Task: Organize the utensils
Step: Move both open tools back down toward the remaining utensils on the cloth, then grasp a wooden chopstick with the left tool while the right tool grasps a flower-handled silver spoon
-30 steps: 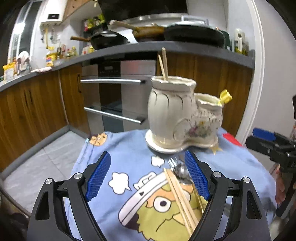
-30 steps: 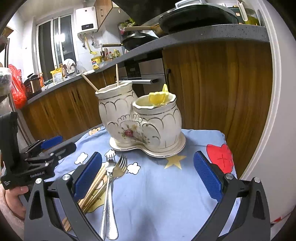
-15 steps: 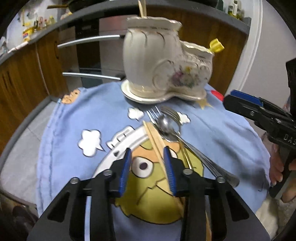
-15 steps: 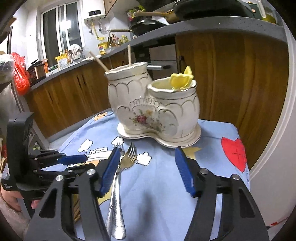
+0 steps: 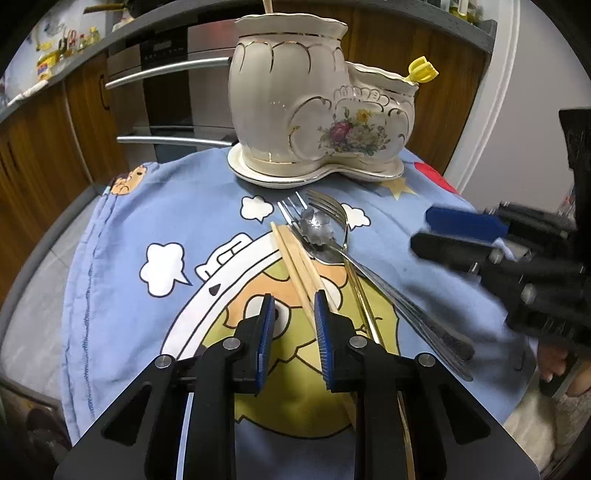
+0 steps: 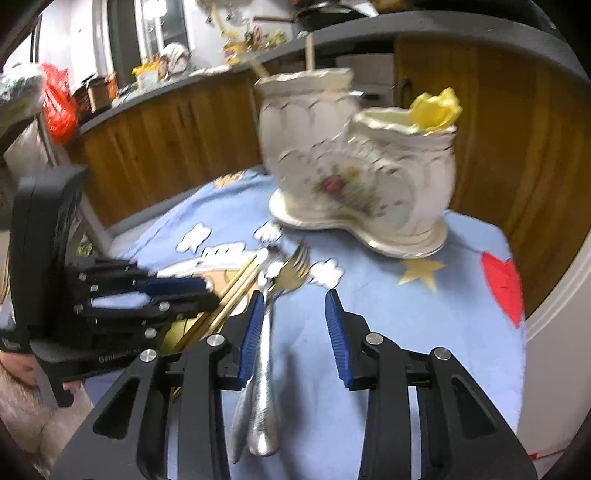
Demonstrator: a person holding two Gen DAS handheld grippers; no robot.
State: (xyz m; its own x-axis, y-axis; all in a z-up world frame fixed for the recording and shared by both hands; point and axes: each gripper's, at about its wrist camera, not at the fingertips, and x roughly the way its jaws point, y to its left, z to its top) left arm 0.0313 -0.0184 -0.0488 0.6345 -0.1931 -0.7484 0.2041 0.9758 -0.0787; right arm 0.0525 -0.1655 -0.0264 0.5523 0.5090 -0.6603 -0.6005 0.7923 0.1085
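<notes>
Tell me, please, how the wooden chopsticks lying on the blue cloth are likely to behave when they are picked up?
The chopsticks look thin, straight and stiff, so they should lift without bending. They are probably very light. As a loose pair lying side by side, they may well scissor apart or slip if pinched unevenly. They touch the spoon, which might get nudged.

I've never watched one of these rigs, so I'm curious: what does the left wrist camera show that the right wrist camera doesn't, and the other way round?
Only the left view shows the oven's steel handles and the full length of the cutlery handles.

Only the right view shows the window, a red bag on the counter, and the red heart whole on the cloth.

Both show the cream ceramic holder with a yellow piece in its lower pot, the chopsticks, forks and spoon on the blue cartoon cloth, and both grippers, left and right, jaws closing.
</notes>
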